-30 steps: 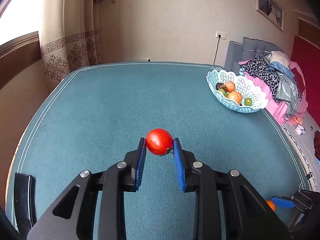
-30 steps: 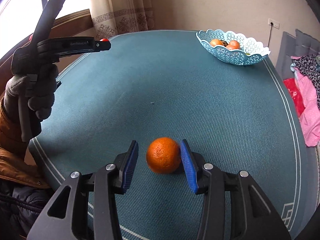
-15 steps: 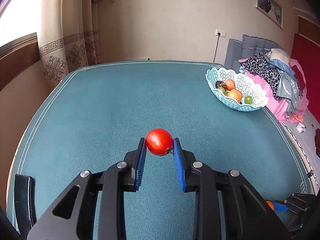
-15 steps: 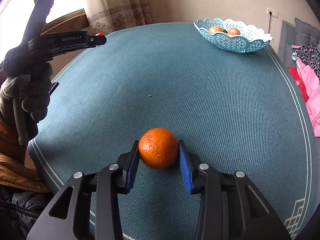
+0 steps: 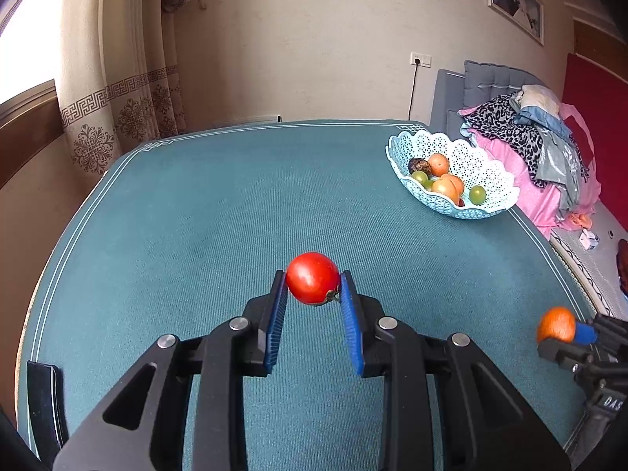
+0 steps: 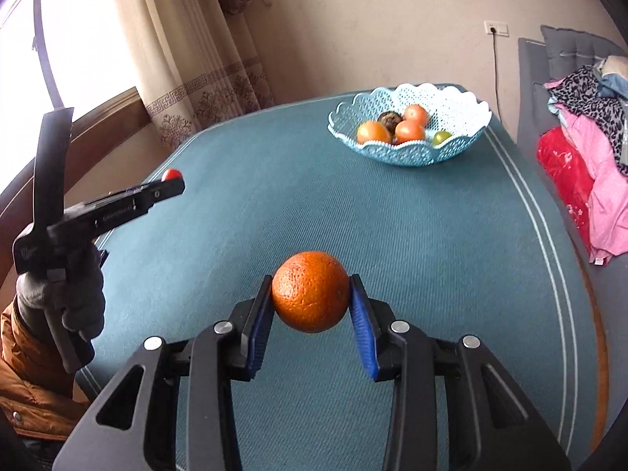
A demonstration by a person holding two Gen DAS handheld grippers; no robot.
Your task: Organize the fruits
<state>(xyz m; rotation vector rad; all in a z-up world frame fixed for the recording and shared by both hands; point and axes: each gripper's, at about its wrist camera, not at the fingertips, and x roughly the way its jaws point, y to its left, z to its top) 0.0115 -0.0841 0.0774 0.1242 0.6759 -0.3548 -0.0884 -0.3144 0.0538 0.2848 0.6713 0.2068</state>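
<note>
Between the blue pads of the left gripper [image 5: 313, 294]: a tomato [image 5: 312, 278], clamped, stem end low against the right pad, held clear above the table [image 5: 196, 216]. Between the pads of the right gripper [image 6: 310, 299]: an orange [image 6: 310, 291], pinched across its middle, also off the cloth. In the left view, seen over the table's near right edge.

Both fruits judged to be bound for the basket [image 5: 486, 165], set by the far right corner, well apart from either gripper. Inside it: oranges, green fruits and one dark fruit, heaped toward the middle.

To do the carry well: kept level, squeezed no harder on the tomato, soft skin likely to bruise. Brought over the rim one at a time, so as not to crowd two grippers in one bowl. Lowered into a free spot near the wall, opened only once low, lest a round fruit roll out or knock the heap.

Table covered in ribbed teal cloth with a pale line border, nothing else loose on it. Beyond the far left corner, a patterned curtain [image 5: 129, 106] and bright window; past the right edge, a bed piled with clothes [image 5: 541, 145]; on the wall, a socket and a framed picture.
</note>
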